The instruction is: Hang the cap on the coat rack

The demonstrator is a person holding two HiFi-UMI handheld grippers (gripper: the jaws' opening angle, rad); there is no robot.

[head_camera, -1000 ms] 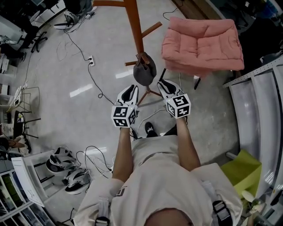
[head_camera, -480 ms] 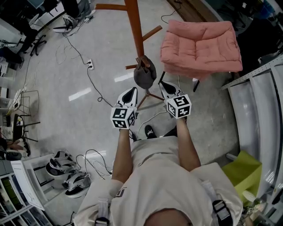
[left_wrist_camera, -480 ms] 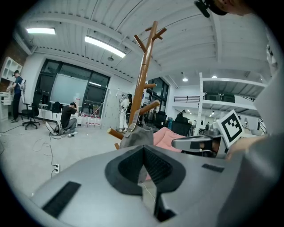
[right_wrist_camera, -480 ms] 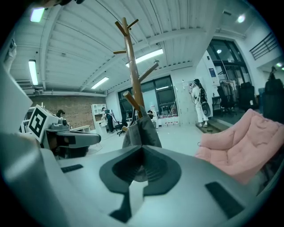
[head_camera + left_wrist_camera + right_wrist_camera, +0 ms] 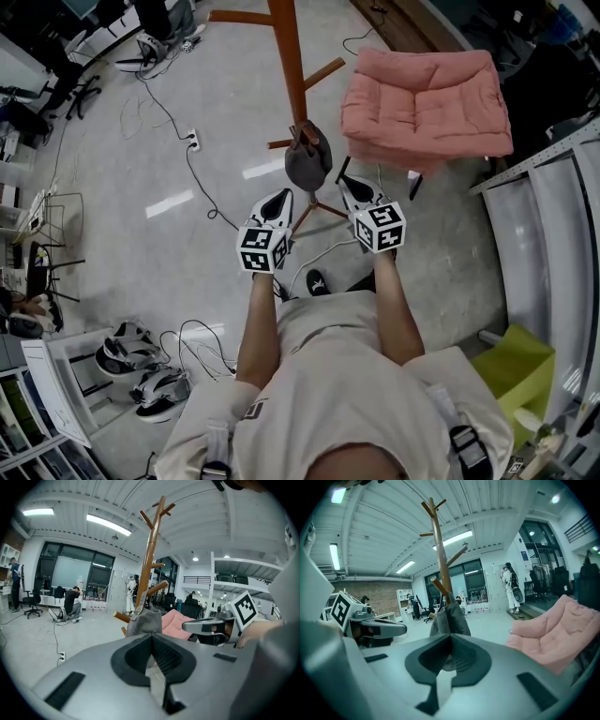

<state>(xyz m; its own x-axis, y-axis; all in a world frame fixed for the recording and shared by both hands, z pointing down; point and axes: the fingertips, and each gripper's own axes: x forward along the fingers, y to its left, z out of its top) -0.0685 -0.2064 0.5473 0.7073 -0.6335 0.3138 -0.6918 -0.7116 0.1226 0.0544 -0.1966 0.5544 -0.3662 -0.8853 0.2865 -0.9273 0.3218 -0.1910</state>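
Cap (image 5: 307,165) hangs on rack (image 5: 289,66), clear of left gripper (image 5: 277,196), right gripper (image 5: 352,184).

No readable text, brand or number anywhere I look. Only signs: black-white square code markers on left cube (image 5: 262,248) of left gripper (image 5: 275,199), and on right cube (image 5: 380,227) of right gripper (image 5: 354,187). Patterns only, no letters.

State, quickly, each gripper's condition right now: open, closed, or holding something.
Left gripper: closed, jaws together, holding nothing.
Right gripper: closed, jaws together, holding nothing.
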